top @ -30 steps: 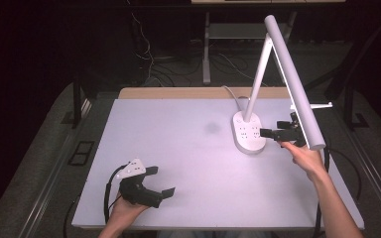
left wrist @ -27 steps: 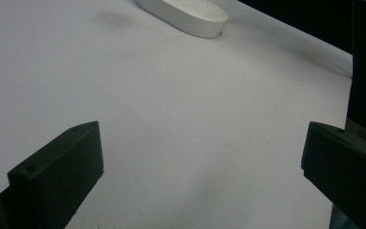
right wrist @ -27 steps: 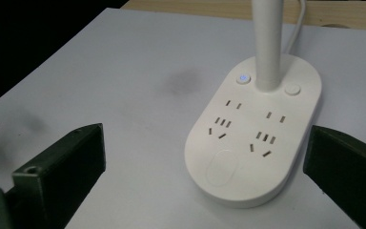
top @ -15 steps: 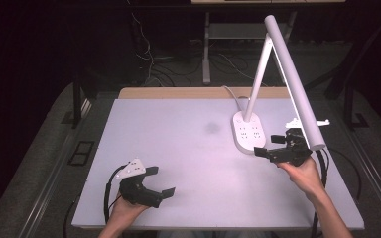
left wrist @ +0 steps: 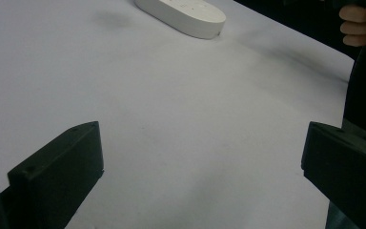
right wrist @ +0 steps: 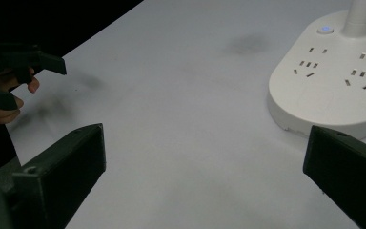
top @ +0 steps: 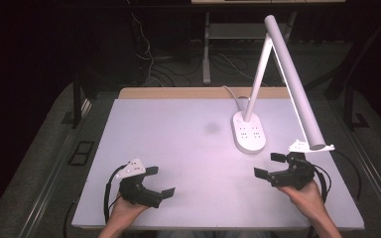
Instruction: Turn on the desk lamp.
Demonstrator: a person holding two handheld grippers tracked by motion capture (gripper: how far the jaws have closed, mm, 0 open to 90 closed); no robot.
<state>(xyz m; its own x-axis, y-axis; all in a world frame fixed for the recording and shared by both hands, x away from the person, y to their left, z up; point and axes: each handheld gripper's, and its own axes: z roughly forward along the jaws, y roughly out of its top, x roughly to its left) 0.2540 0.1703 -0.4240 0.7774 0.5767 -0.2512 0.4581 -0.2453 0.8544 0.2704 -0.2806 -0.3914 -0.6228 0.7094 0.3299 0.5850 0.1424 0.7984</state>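
Right hand-held gripper (top: 269,165) – jaws apart, empty – near lamp base (top: 249,132).

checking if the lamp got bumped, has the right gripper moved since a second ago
Yes. The right gripper has pulled back from beside the lamp base toward the near edge of the table; the base has stayed put.

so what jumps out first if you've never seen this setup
The tall white desk lamp, folded in a peak over the table's far right part, with sockets in its oval base. Near the front edge sit the left gripper and right gripper, both open and holding nothing.
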